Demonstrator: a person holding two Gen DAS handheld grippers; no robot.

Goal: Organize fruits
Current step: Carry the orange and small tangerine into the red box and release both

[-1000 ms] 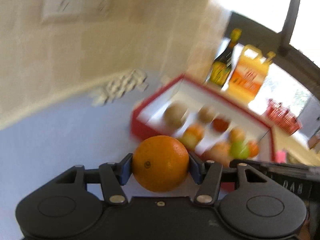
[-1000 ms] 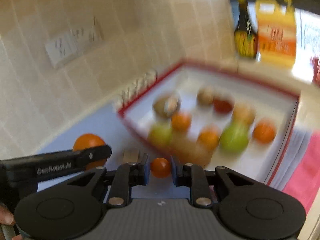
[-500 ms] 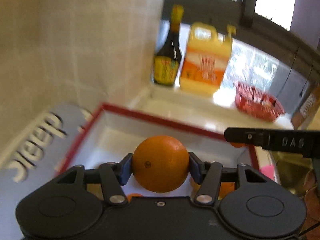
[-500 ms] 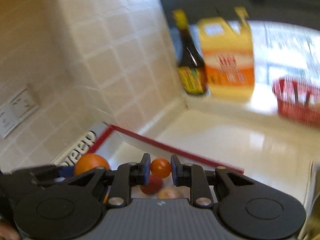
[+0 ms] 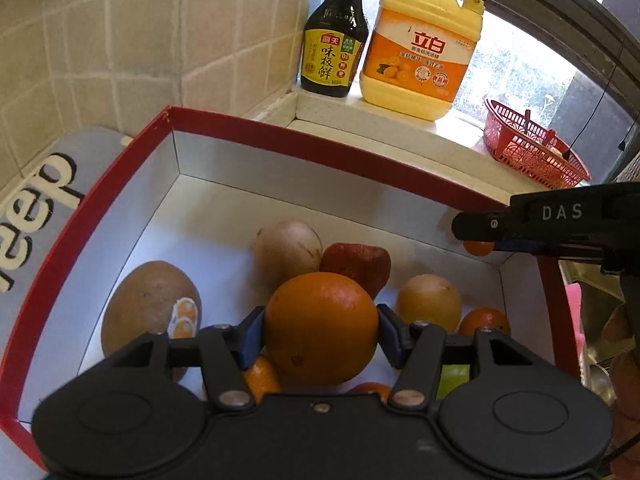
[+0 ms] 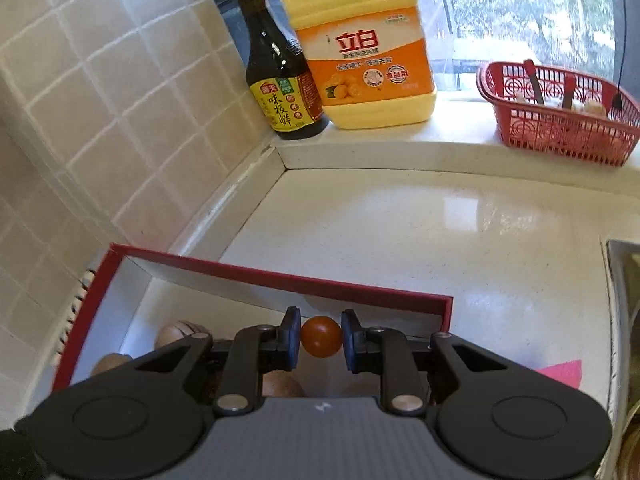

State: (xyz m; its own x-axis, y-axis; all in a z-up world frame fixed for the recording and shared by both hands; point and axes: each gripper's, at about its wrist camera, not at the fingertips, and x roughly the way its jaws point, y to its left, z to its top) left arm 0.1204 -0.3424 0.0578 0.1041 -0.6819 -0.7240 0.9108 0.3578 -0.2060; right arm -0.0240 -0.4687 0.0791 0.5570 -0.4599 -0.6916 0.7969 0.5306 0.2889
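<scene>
My left gripper (image 5: 321,330) is shut on a large orange (image 5: 321,328) and hangs over the red-rimmed white box (image 5: 120,176). Below it in the box lie a brown fruit with a sticker (image 5: 150,312), a pale round fruit (image 5: 288,246), a red fruit (image 5: 356,262), a yellowish fruit (image 5: 430,302) and small oranges (image 5: 484,320). My right gripper (image 6: 321,336) is shut on a small orange-red fruit (image 6: 321,336) above the box's far right corner (image 6: 400,300). It also shows at the right of the left wrist view, as a black finger (image 5: 552,224).
A dark sauce bottle (image 5: 334,36) and a yellow detergent jug (image 5: 424,40) stand on the window ledge, with a red basket (image 6: 560,116) further right. A tiled wall (image 6: 100,100) runs along the left. White countertop (image 6: 440,232) lies beyond the box. A grey mat (image 5: 48,184) lies left of the box.
Both grippers have swung from the grey mat to over the box, each still holding its fruit. The bottle, jug and basket have come into clear view.
</scene>
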